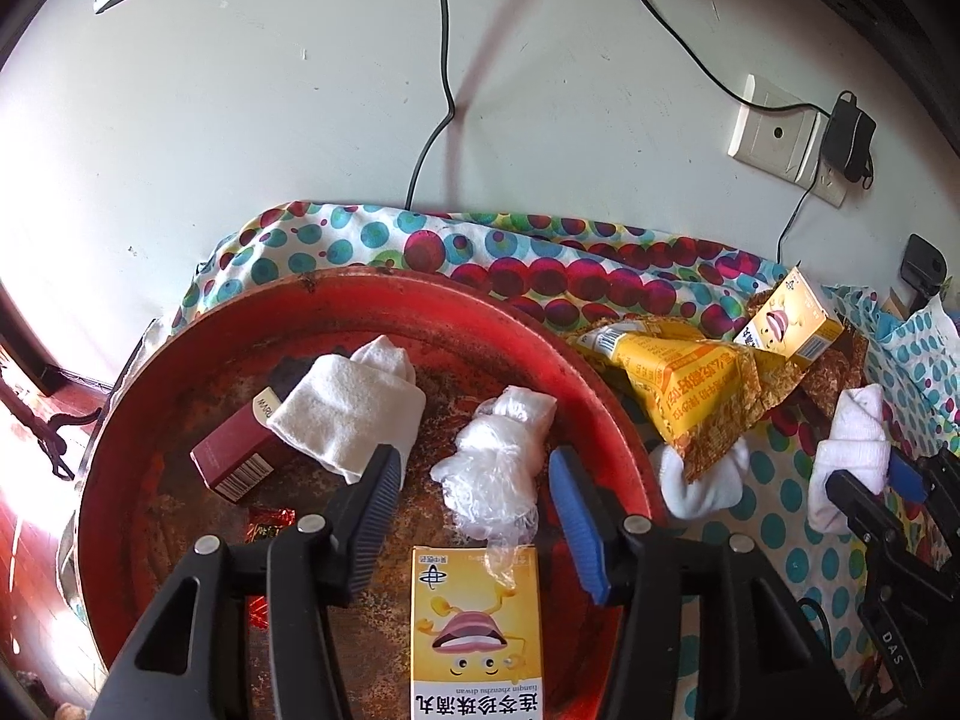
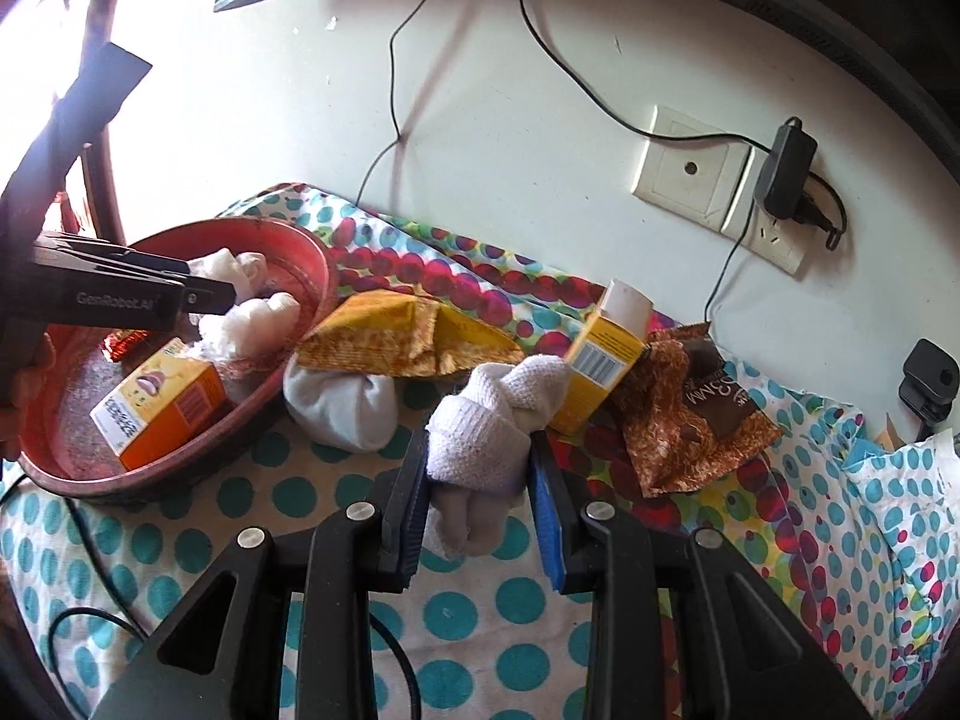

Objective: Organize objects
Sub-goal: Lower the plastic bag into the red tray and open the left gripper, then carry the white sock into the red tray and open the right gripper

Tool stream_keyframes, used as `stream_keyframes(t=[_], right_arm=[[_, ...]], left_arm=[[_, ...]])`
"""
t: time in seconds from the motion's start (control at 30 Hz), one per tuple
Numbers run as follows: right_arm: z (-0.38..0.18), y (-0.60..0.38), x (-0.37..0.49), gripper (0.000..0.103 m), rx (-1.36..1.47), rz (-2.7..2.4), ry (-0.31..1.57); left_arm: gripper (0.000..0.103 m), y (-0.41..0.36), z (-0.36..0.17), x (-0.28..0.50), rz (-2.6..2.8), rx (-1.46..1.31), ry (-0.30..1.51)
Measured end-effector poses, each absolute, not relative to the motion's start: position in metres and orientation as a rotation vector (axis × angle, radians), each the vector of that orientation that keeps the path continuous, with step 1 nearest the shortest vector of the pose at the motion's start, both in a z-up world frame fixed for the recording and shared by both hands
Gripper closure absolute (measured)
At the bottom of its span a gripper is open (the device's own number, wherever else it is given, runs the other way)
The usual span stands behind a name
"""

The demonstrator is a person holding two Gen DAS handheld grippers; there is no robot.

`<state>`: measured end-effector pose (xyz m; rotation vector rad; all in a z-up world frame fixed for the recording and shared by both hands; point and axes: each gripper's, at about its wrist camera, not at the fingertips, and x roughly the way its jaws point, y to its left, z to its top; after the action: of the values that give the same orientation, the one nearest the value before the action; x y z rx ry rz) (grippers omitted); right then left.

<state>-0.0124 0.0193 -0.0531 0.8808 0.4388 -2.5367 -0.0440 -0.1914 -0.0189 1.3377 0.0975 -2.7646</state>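
Between the right claw (image 2: 477, 468) pads: knotted sock (image 2: 480, 438), pinched, lifted off the dotted cloth (image 2: 480, 612).
Left claw (image 1: 474, 516): spread over the plastic wad (image 1: 492, 468) in the basin (image 1: 540, 324).
Advice: probably carry the sock leftward, clear the basin rim, release low.

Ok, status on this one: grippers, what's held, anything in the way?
Left gripper open over red basin, nothing held. Right gripper shut on rolled white sock, outside the basin. Yellow snack packet and another sock lie between sock and basin.

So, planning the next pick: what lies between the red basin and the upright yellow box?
Right wrist view: a yellow snack packet atop a white sock bundle.
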Motion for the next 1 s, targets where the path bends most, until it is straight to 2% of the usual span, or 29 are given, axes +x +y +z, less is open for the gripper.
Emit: stream_keyframes(t=[0.4,1.0], right_arm=[[-0.043,-0.065,0.004,0.074,0.793,-2.332,0.394],[-0.079,-0.131,-0.050,0.074,0.944,-2.256,0.371]], left_arm=[[0.050,-0.223,-0.006,-0.039,-2.723,1.269,0.193],[0.050,-0.247,-0.004,-0.035,-2.684,1.240,0.263]])
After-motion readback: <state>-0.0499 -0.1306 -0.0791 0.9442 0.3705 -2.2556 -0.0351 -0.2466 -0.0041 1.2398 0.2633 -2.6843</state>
